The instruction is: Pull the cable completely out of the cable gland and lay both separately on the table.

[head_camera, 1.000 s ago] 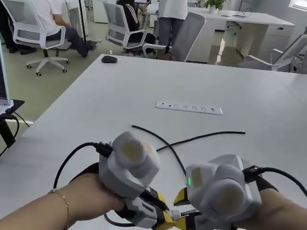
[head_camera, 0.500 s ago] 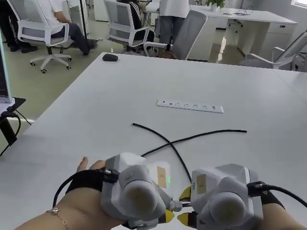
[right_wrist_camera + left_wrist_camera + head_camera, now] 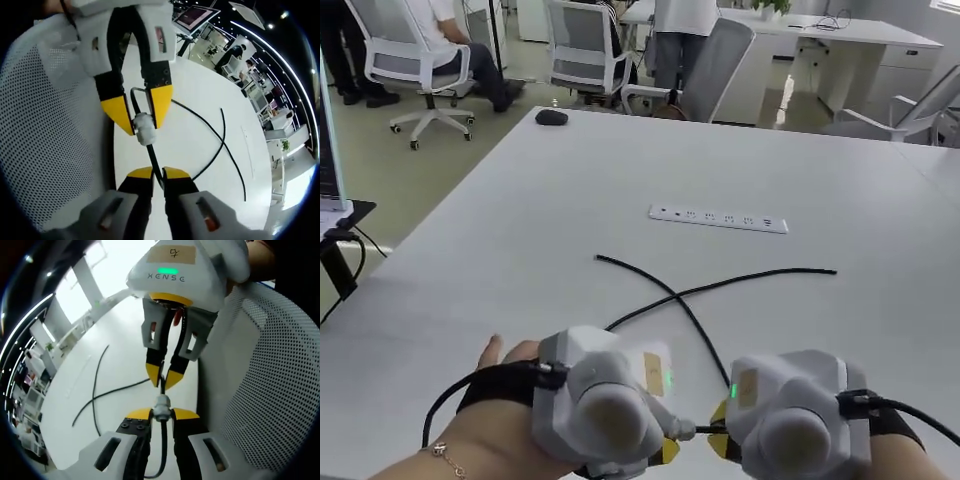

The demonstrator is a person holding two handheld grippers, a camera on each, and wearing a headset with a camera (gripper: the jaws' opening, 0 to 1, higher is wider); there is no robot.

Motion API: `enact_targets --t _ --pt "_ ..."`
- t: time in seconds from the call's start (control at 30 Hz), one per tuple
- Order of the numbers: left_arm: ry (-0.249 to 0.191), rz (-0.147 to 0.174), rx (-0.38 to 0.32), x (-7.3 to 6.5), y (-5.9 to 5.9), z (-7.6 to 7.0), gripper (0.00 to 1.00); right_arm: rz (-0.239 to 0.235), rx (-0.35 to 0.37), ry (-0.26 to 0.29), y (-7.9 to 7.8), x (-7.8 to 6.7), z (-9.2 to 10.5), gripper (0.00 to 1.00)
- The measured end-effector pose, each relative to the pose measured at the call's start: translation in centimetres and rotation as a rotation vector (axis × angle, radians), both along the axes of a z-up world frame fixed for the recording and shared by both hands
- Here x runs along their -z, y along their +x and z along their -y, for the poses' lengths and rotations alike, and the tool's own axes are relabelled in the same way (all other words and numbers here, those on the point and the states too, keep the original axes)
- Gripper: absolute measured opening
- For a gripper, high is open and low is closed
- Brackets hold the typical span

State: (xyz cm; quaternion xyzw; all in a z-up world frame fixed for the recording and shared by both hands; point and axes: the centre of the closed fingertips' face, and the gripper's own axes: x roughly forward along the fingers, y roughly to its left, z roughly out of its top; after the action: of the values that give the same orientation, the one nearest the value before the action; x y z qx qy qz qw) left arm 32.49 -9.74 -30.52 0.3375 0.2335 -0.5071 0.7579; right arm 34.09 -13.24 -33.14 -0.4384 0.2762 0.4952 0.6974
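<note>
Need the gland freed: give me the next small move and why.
Probably draw the right gripper straight back along the cable while the left gripper holds the cable gland steady. The cable runs through the gland, each gripper is shut on its own part, and their tips nearly meet, so pulling apart should slide it out.

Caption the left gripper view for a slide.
Left gripper clamps the white cable gland while the right gripper pinches the black cable.

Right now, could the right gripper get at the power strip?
Probably not: the right gripper is shut on the cable beside the cable gland. Otherwise only cable lies before the power strip.
</note>
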Motion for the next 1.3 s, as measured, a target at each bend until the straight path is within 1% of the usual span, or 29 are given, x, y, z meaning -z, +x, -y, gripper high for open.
enact_targets --t 0.1,0.13,0.17,0.23,0.3,0.4,0.6,0.63,0.67,0.7,0.73,0.8,0.87,0.93,0.97,1.0,1.03,1.07,1.1,1.13,1.17,1.2,1.23,1.27,1.3 --pt "0.004 0.0 -0.01 0.1 0.1 -0.2 0.16 0.0 0.024 -0.021 0.3 0.3 0.6 0.05" --pt "0.006 -0.002 -0.017 0.3 0.2 -0.3 0.16 -0.011 0.047 -0.041 0.4 0.7 1.1 0.05" --pt "0.007 -0.003 -0.018 0.3 0.3 -0.3 0.16 -0.014 0.053 -0.048 0.5 0.9 1.3 0.05" --pt "0.015 -0.008 -0.021 0.5 0.2 -0.4 0.16 -0.014 0.088 -0.09 0.8 1.3 2.3 0.05" --pt "0.021 -0.006 -0.022 0.6 0.3 -0.5 0.16 -0.022 0.113 -0.098 1.0 1.5 2.9 0.05" --pt "0.022 -0.004 -0.025 0.5 0.3 -0.4 0.16 -0.041 0.171 -0.108 1.3 1.7 3.9 0.06" --pt "0.014 -0.004 -0.035 0.4 0.4 -0.4 0.16 -0.046 0.258 -0.154 1.9 2.1 5.9 0.06" --pt "0.015 -0.003 -0.036 0.4 0.4 -0.5 0.16 -0.03 0.258 -0.173 2.2 2.1 6.3 0.06" --pt "0.016 -0.004 -0.037 0.4 0.4 -0.5 0.16 -0.004 0.262 -0.216 2.6 2.0 7.1 0.06" --pt "0.015 -0.005 -0.038 0.4 0.4 -0.5 0.16 -0.001 0.27 -0.224 2.6 2.1 7.4 0.06" --pt "0.013 -0.006 -0.04 0.4 0.4 -0.5 0.16 -0.005 0.301 -0.225 2.8 2.1 7.8 0.06" --pt "0.009 -0.008 -0.047 0.3 0.5 -0.6 0.16 -0.008 0.32 -0.224 3.0 2.0 8.2 0.07" --pt "0.003 -0.004 -0.051 0.2 0.6 -0.6 0.16 -0.008 0.322 -0.229 2.9 2.1 8.2 0.08" --pt "-0.001 -0.003 -0.052 0.1 0.6 -0.5 0.16 -0.023 0.302 -0.235 2.3 2.3 8.0 0.09" --pt "0.002 -0.002 -0.052 0.1 0.6 -0.6 0.16 -0.032 0.286 -0.227 2.0 2.4 7.6 0.1" --pt "0.003 -0.004 -0.051 0.2 0.5 -0.6 0.16 -0.048 0.261 -0.189 1.8 2.4 6.7 0.11" --pt "0.004 -0.007 -0.05 0.2 0.5 -0.5 0.16 -0.065 0.24 -0.129 1.5 2.3 5.4 0.14" --pt "0.005 -0.007 -0.047 0.3 0.4 -0.5 0.16 -0.071 0.223 -0.108 1.3 2.1 4.8 0.16" --pt "0.006 -0.004 -0.046 0.3 0.4 -0.4 0.16 -0.065 0.182 -0.08 1.1 1.8 3.8 0.18" --pt "0.006 -0.004 -0.046 0.3 0.5 -0.5 0.16 -0.049 0.148 -0.061 1.0 1.4 3.1 0.19" --pt "0.005 -0.004 -0.046 0.3 0.5 -0.5 0.16 -0.019 0.102 -0.033 1.0 0.8 2.1 0.18" --pt "0.006 -0.005 -0.046 0.3 0.5 -0.5 0.16 0.035 0.03 0.022 0.9 -0.3 0.5 0.17" --pt "0.009 -0.004 -0.047 0.4 0.5 -0.6 0.16 0.043 0.02 0.037 0.9 -0.6 0.2 0.15" --pt "0.01 -0.003 -0.049 0.3 0.5 -0.6 0.16 0.035 0.018 0.066 0.5 -1.0 -0.6 0.15" --pt "0.005 -0.004 -0.055 0.3 0.6 -0.7 0.16 0.045 0.0 0.09 0.3 -1.5 -1.3 0.14"
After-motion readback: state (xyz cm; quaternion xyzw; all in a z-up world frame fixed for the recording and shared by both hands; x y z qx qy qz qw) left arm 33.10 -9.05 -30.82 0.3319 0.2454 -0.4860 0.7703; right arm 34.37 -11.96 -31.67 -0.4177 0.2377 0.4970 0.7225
